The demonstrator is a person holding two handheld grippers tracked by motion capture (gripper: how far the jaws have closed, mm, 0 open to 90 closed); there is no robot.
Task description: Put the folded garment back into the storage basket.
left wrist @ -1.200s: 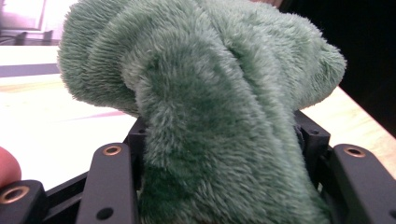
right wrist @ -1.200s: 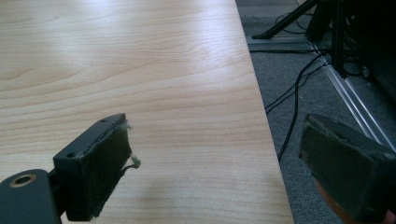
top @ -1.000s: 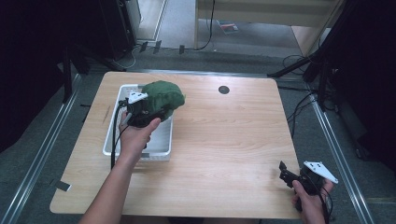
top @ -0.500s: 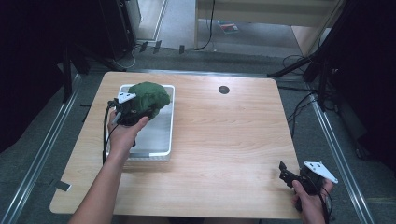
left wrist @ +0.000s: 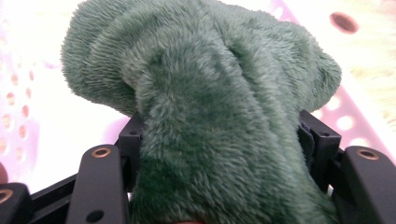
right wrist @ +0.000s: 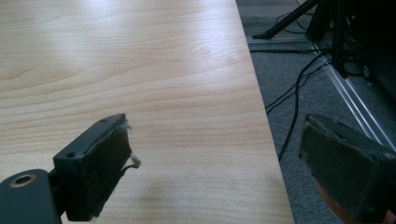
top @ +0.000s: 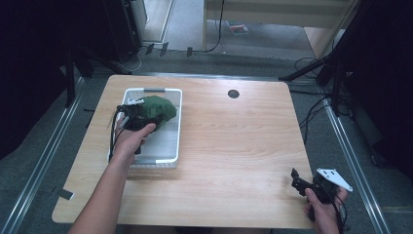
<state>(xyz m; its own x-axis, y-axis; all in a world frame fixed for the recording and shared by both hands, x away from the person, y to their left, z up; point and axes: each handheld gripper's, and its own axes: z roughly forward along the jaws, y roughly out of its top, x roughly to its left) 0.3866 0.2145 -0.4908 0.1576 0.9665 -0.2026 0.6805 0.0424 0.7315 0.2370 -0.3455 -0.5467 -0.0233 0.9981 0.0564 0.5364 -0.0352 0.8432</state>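
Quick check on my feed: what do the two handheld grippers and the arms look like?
Both grippers are black with two flat padded jaws. The right gripper carries a grey three-cornered plate; the left gripper trails a black cable. The forearms are bare, no sleeves visible.

Dim surroundings, evenly lit table; basket overexposed, perhaps from glare.

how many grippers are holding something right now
1: the left gripper is shut on the green plush cloth over the white basket. The right gripper, at the table's near right corner, is open and empty.
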